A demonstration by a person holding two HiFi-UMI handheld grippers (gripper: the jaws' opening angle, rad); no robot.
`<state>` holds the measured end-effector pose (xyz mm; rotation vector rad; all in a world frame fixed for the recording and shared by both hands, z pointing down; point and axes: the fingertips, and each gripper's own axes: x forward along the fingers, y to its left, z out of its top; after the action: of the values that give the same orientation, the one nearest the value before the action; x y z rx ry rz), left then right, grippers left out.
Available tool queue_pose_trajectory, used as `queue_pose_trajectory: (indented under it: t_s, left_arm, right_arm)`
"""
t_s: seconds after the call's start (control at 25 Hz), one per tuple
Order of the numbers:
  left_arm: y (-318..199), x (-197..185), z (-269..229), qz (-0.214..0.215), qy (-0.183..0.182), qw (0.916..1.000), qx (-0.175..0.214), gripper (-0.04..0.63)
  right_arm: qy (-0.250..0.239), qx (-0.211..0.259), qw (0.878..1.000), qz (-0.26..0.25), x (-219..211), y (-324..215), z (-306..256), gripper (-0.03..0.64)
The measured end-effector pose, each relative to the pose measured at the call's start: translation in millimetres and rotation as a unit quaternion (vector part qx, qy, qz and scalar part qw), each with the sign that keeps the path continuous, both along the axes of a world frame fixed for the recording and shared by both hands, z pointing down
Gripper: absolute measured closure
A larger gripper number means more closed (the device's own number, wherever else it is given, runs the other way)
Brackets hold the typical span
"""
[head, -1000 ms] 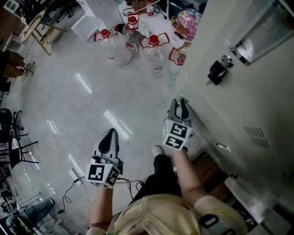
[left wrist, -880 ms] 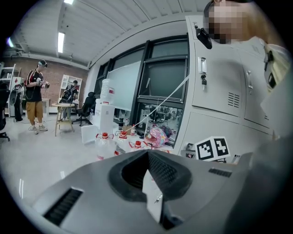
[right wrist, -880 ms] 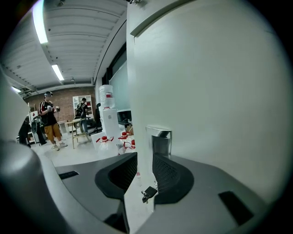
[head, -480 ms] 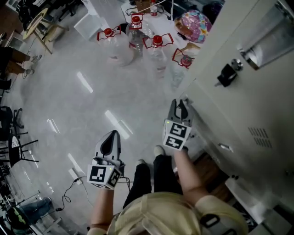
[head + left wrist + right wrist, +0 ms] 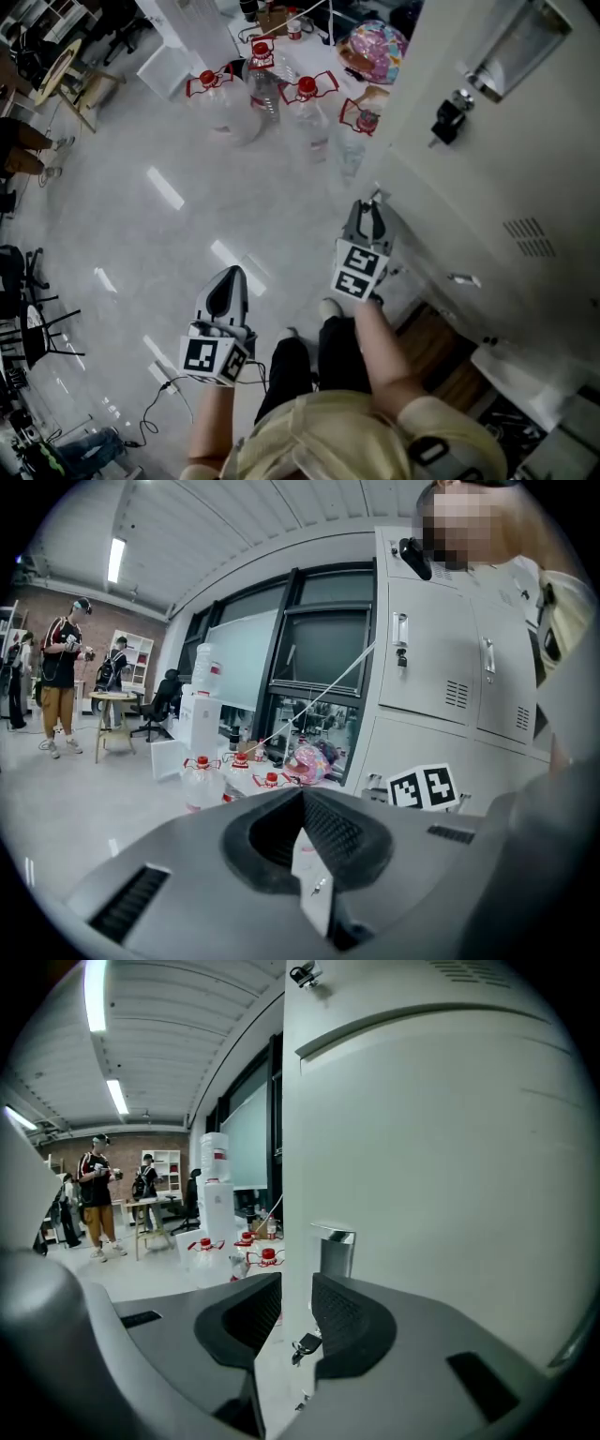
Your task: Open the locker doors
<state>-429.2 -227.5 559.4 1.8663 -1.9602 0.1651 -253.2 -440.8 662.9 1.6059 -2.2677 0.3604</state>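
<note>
**Jaws check: left gripper (image 5: 302, 797) closed on nothing, right gripper (image 5: 296, 1309) on the edge of the locker door (image 5: 441, 1176)**

Left gripper: jaws together, tips meeting, nothing between the pads. In the head view it hangs over bare grey floor (image 5: 141, 216), tilted slightly downward and well apart from the lockers. A dark cable (image 5: 155, 408) lies on the floor near it. Far off at the left of the left gripper view, a person (image 5: 58, 682) stands by a small table (image 5: 112, 700).

Middle of head view: a cluster of clear water bottles (image 5: 258, 84) with red caps stands on the floor. Just right of them is a pink patterned object (image 5: 375, 42); I cannot tell what it is.

Right gripper: jaws part-way apart, with the vertical free edge of the locker door running down between them. One pad sits against each face of the door, so the edge is pinched. Nothing else is in the grip. A chrome handle (image 5: 336, 1246) sits on the door face just beyond the right-hand jaw, untouched.

Position: the head view puts this gripper low at the near corner of the white locker bank (image 5: 562, 141), which fills the right side of the view.

Further right, on an upper door: a black lock (image 5: 448, 122) hangs at the latch, with vent slots (image 5: 525, 234) below it.
</note>
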Motion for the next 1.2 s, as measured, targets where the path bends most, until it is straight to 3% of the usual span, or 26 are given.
queue_pose_trajectory:
  t_s: [0.52,0.84,1.2]
  left_arm:
    - [8,-23,12,0.002,0.01,0.9999,-0.01,0.603]
    - [-3,-19,16,0.013,0.018,0.9997,-0.009,0.603]
    - [5,-20,16,0.025,0.022,0.9994,-0.009,0.603]
  right_arm:
    - [0.004,0.027,0.997,0.079,6,-27,-1,0.529]
    - [0.003,0.029,0.996,0.089,3,-37,0,0.508]
    - [0.004,0.013,0.998,0.064,-6,-27,1,0.506]
